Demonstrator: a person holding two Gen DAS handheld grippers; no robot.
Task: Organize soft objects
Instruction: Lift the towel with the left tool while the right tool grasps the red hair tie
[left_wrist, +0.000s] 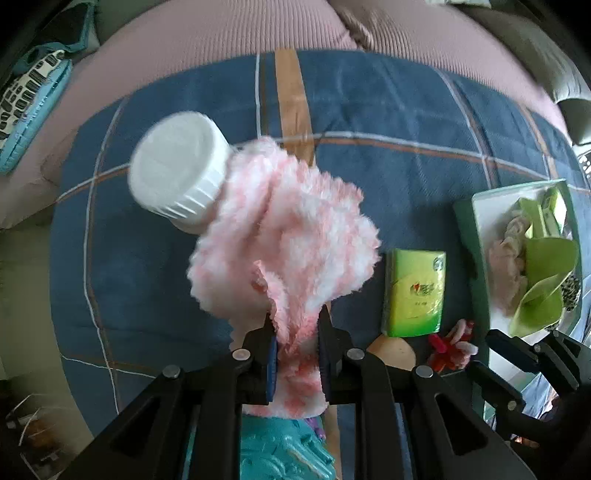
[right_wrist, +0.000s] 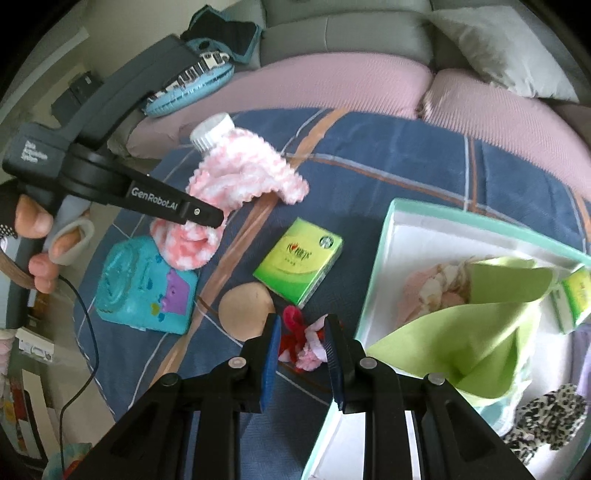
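While the left gripper (left_wrist: 297, 332) is clamped on a bunched fold of the pink-and-white fluffy cloth (left_wrist: 291, 236), the rest of the cloth hangs free with a white-capped bottle (left_wrist: 179, 171) caught in or lying against its far left end; whether the bottle is wrapped in the cloth or only touching it cannot be told. The right gripper (right_wrist: 301, 334) stands narrowly apart over a small red-and-pink plush piece (right_wrist: 301, 343) on the blue plaid blanket (right_wrist: 388, 162), and it is not clear that its pads press on it. The likely trouble, as I judge it, is the bottle: if it is snagged in the pile it may ride along and drop loose mid-carry, or its weight may drag the fold out of the pads. The trailing cloth could also sweep the green tissue pack (right_wrist: 299, 267) or the round tan pad (right_wrist: 245, 314) that lie between it and the box. The mint-rimmed box (right_wrist: 393, 218) sits to the right, already holding a green cloth (right_wrist: 491, 325) and pale soft items, so free room inside is mostly at its near left corner. The teal toy (right_wrist: 147, 286) crowds the near left, while the far blanket lies open.
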